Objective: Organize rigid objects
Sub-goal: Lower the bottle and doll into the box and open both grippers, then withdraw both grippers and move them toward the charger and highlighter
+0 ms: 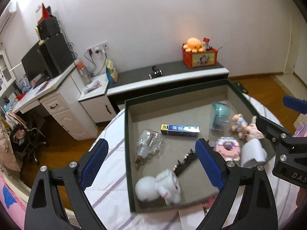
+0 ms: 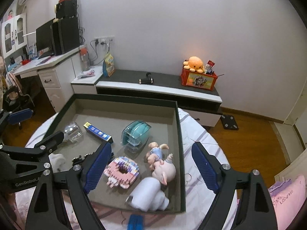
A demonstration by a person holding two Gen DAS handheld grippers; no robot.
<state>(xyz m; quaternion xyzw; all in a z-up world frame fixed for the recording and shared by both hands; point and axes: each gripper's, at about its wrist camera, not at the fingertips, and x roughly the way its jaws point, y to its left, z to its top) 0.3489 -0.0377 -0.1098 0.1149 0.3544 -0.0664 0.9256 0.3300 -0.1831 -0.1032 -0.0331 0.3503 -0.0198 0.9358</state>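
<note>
A dark-rimmed grey tray point(image 1: 127, 153) point(image 2: 180, 153) lies on a striped white cloth. In it are a clear glass bottle point(image 1: 149, 143) point(image 2: 72, 132), a blue box point(image 1: 179, 130) point(image 2: 97, 132), a teal tape dispenser point(image 1: 219, 117) point(image 2: 135, 134), a pig doll point(image 1: 245, 129) point(image 2: 161, 163), a pink block model point(image 1: 228, 147) point(image 2: 122, 170), a white mug-like piece point(image 1: 253, 153) point(image 2: 147, 193), a black toothed strip point(image 1: 185, 162) and a white plush point(image 1: 159, 186) point(image 2: 57, 161). My left gripper point(image 1: 152, 163) point(image 2: 36, 126) hangs open over the tray's left edge. My right gripper point(image 2: 152, 167) point(image 1: 282, 115) is open above the right side, holding nothing.
Beyond the tray stands a low dark-topped cabinet point(image 1: 172, 76) with a red crate point(image 1: 199, 57) and an orange plush. A white desk point(image 1: 48, 95) with a monitor is at the left. A small blue item point(image 2: 136, 221) lies on the cloth near the tray's front edge.
</note>
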